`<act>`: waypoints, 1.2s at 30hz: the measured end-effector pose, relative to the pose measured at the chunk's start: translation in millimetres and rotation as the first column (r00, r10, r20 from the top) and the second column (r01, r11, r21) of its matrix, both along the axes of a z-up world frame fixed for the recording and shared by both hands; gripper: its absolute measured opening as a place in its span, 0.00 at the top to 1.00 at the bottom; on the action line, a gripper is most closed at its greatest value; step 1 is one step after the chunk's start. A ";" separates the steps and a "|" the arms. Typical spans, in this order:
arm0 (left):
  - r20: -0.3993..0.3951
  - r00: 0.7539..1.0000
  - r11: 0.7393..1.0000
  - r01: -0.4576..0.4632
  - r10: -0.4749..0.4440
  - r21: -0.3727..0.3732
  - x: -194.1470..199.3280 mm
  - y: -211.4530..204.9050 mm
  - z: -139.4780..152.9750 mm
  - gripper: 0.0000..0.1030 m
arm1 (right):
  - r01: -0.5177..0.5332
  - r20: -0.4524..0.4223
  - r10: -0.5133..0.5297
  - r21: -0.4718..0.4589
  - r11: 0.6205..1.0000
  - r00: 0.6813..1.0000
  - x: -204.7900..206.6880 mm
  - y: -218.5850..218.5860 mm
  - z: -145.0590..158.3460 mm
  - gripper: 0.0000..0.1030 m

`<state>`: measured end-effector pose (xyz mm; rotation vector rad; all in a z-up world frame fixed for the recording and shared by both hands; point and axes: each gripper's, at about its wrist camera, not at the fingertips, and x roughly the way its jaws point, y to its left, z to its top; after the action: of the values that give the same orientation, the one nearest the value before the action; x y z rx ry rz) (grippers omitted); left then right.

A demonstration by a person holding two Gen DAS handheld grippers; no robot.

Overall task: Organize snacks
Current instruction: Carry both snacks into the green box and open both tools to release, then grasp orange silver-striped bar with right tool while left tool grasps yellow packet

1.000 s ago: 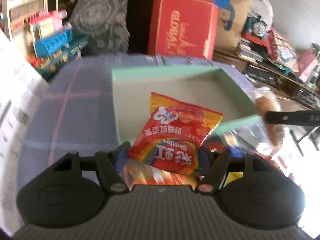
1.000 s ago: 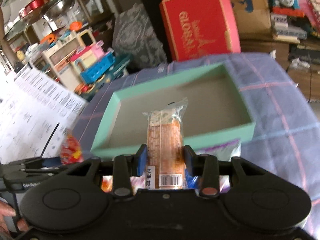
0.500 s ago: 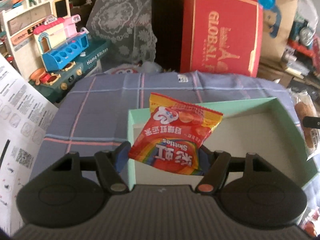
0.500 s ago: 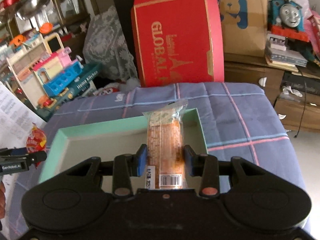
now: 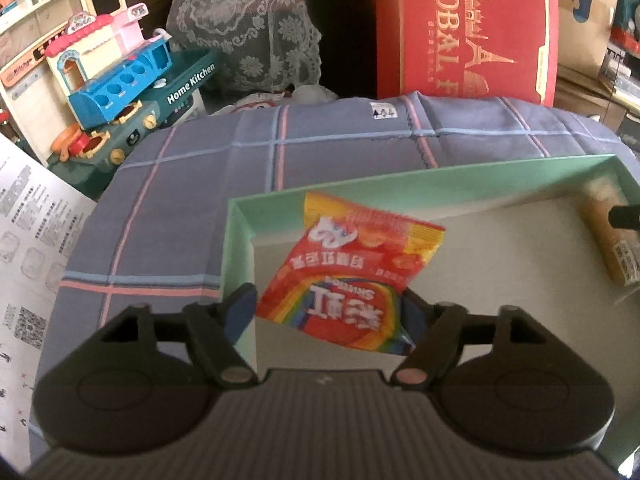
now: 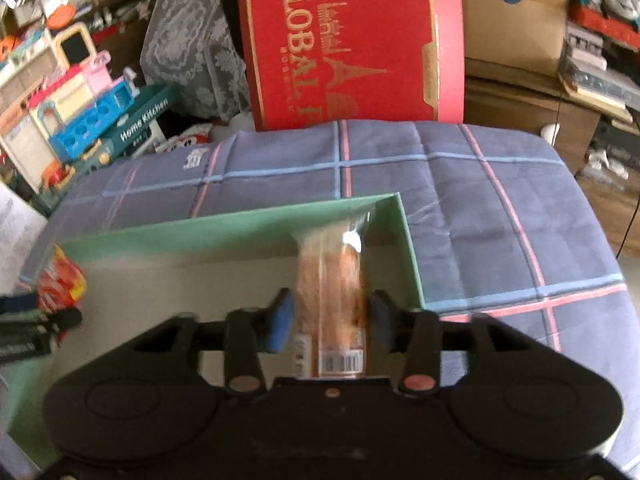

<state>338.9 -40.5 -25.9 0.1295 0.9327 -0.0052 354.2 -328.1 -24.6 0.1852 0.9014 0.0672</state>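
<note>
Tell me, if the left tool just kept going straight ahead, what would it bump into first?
Probably the far wall of the green box. The left tool, with the Skittles bag between its fingers, points across the box's inside toward that wall; depth is hard to judge.

1. My left claw [image 5: 328,312] has opened: one second ago its pads pressed both sides of the red Skittles bag [image 5: 352,276], and now there is a gap beside the left pad [image 5: 240,312].
2. The Skittles bag has tilted and now hangs over the left end of the green tray [image 5: 236,248]; earlier it was in front of the tray's near wall.
3. My right claw [image 6: 330,320] has also spread, leaving slim gaps on both sides of the wrapped cake bar [image 6: 334,300].
4. The cake bar now sits inside the tray's far right corner; one second ago it was held over the near wall.
5. Both claws have moved forward over the tray.
</note>
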 end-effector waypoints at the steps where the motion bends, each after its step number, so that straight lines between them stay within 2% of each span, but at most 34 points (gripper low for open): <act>1: 0.010 1.000 1.000 0.003 -0.003 0.002 -2.9 -1.0 1.9 0.04 | 0.007 0.005 -0.007 0.028 1.000 1.000 -3.7 -1.7 3.0 0.16; 2: 0.025 1.000 1.000 0.014 -0.014 -0.006 -6.8 -2.3 4.4 0.02 | 0.003 0.021 -0.005 0.059 0.998 1.000 -7.7 -3.0 6.2 0.10; 5: 0.046 0.999 1.000 0.022 -0.022 -0.006 -19.0 -5.8 14.3 0.00 | 0.015 0.043 -0.019 0.083 0.996 0.999 -20.7 -4.2 17.4 0.00; 11: 0.055 0.997 0.996 0.061 -0.057 -0.069 -61.8 -7.9 38.9 0.00 | 0.019 0.061 -0.027 0.119 0.993 0.998 -53.7 -7.9 37.1 0.00; 20: 0.050 0.980 0.973 0.197 -0.193 -0.117 -159.5 -29.8 51.9 0.00 | -0.013 0.119 -0.008 0.174 0.985 0.993 -144.0 -11.3 62.3 0.00; 25: 0.027 0.954 0.945 0.301 -0.300 -0.128 -216.0 -48.8 48.7 0.00 | -0.020 0.139 -0.001 0.153 0.988 0.990 -195.0 -16.4 64.6 0.00; 30: 0.002 0.915 0.910 0.401 -0.403 -0.106 -259.1 -73.7 33.7 0.00 | 0.028 0.068 -0.036 0.125 0.992 0.997 -235.5 -30.0 53.4 0.00; 36: -0.083 0.900 0.901 0.416 -0.427 -0.124 -279.0 -83.8 1.7 0.00 | 0.098 0.028 -0.100 0.078 0.992 0.995 -281.3 -49.0 26.8 0.00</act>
<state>59.8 -124.3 -24.2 0.2358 0.9961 -0.4680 72.9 -377.1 2.2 0.2988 0.8576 0.0122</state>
